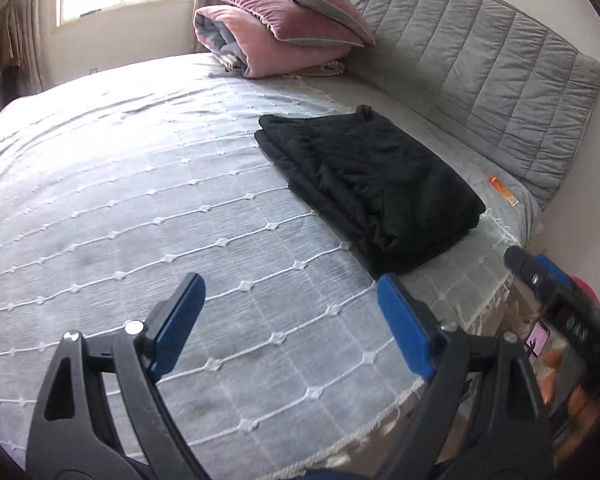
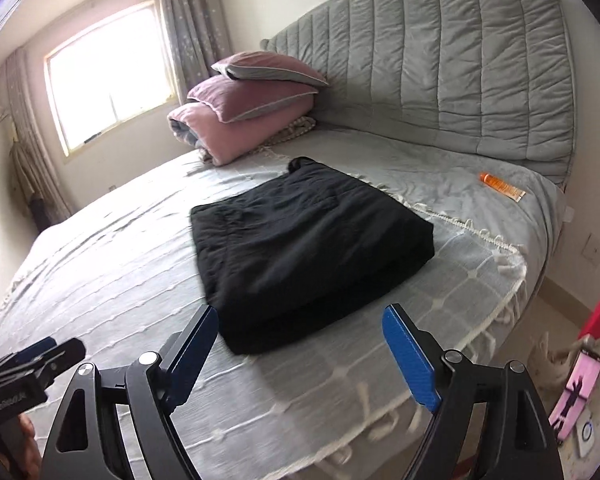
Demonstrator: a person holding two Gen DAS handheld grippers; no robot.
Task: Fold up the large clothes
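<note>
A black garment [image 1: 370, 184] lies folded into a thick rectangle on the pale bedspread [image 1: 140, 184], near the bed's right side. My left gripper [image 1: 290, 292] hovers open over the bedspread, short of the garment's near corner, with nothing between its blue pads [image 1: 404, 326]. In the right wrist view the same black garment [image 2: 308, 248] lies just ahead of my right gripper [image 2: 300, 322], which is open and empty, its blue pads [image 2: 410, 360] wide apart. The left gripper's body [image 2: 28, 368] shows at the lower left of that view.
Pink pillows and a rolled quilt [image 1: 276, 36] are stacked by the grey padded headboard [image 1: 480, 60]. An orange tube [image 2: 502, 186] lies on the grey sheet near the headboard. A phone [image 2: 576, 392] and a red object sit on the floor to the right. A window [image 2: 108, 76] is behind.
</note>
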